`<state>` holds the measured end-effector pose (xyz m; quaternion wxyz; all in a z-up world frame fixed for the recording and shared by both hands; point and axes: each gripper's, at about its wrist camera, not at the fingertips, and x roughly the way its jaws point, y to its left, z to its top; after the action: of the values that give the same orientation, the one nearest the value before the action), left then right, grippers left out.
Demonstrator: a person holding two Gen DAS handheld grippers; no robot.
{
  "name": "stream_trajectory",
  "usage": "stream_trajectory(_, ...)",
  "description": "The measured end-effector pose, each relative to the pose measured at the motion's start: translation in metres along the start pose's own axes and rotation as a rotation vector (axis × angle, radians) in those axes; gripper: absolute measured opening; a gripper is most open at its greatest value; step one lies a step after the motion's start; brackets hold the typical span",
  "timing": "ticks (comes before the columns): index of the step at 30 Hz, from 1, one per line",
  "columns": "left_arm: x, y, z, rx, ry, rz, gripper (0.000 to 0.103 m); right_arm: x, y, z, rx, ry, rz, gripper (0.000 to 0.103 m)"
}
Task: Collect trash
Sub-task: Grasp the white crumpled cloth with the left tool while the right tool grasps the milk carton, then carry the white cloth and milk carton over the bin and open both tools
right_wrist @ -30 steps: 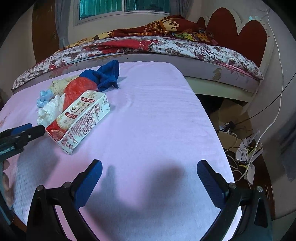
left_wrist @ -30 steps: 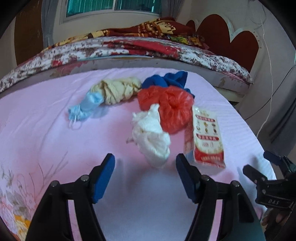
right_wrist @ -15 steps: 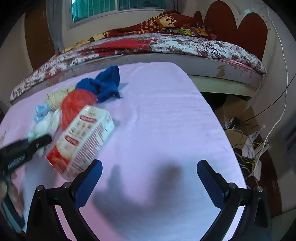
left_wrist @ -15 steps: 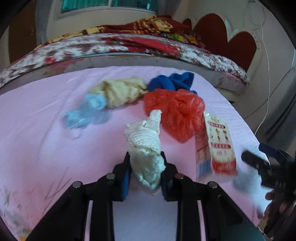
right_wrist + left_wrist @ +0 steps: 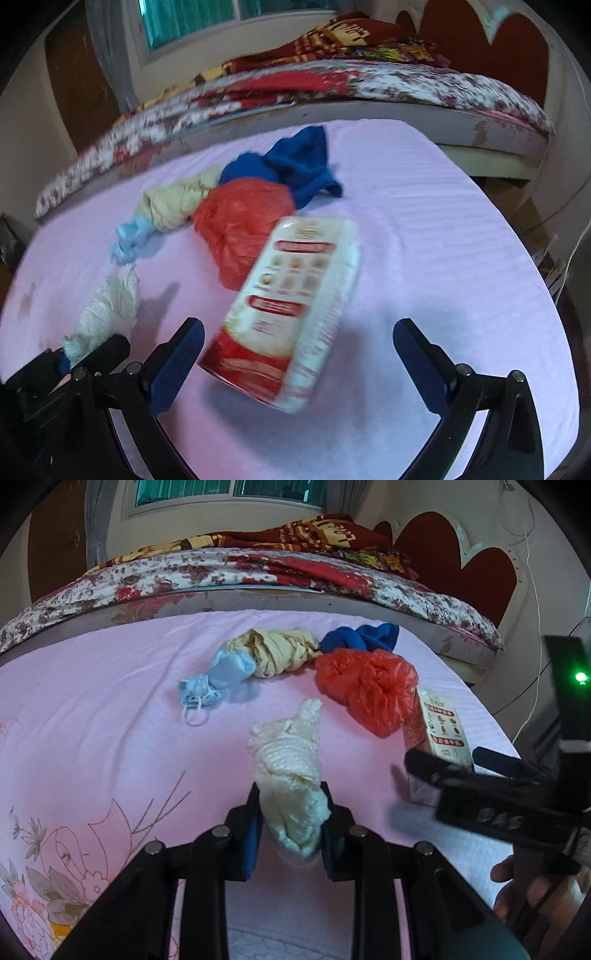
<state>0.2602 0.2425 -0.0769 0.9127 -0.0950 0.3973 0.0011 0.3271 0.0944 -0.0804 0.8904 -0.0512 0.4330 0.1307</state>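
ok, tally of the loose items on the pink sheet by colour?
White crumpled bag: 1
Red plastic bag: 1
Blue cloth: 1
Beige crumpled bag: 1
Light blue face mask: 1
Red-and-white carton: 1
Total: 6

A: Any lettering that can be read?
B: "DAS", raised in black on the body of the right gripper (image 5: 469,760), at about four o'clock in the left wrist view.
A: And the carton (image 5: 291,306)?
B: It carries red label bands and small pictures, at three o'clock from the left wrist, but the characters are too small and blurred to read.
A: The blanket (image 5: 317,535) at twelve o'clock?
B: Large yellow letters, folded over, illegible.
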Motion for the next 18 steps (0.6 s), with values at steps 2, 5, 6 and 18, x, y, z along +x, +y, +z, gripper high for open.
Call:
stream_trajectory(2, 0.0, -0.001, -0.001, 0.006, 0.0, -0.001, 0.028, 0.001, -0.002, -0.002, -0.03, 0.002, -0.04, 0.103)
stream_trajectory(5, 0.004, -0.004, 0.002, 0.013, 0.0, -0.004, 0.028, -0.007, -0.028, -0.005, 0.028, -0.034, -0.038, 0.103)
stream_trajectory(6, 0.005, -0.005, 0.003, 0.013, 0.001, -0.006, 0.028, -0.006, -0.035, -0.004, 0.045, -0.028, -0.026, 0.103)
stream_trajectory(18, 0.009, -0.013, 0.003, 0.035, 0.015, -0.024, 0.027, -0.009, -0.045, -0.006, -0.027, -0.03, 0.004, 0.053)
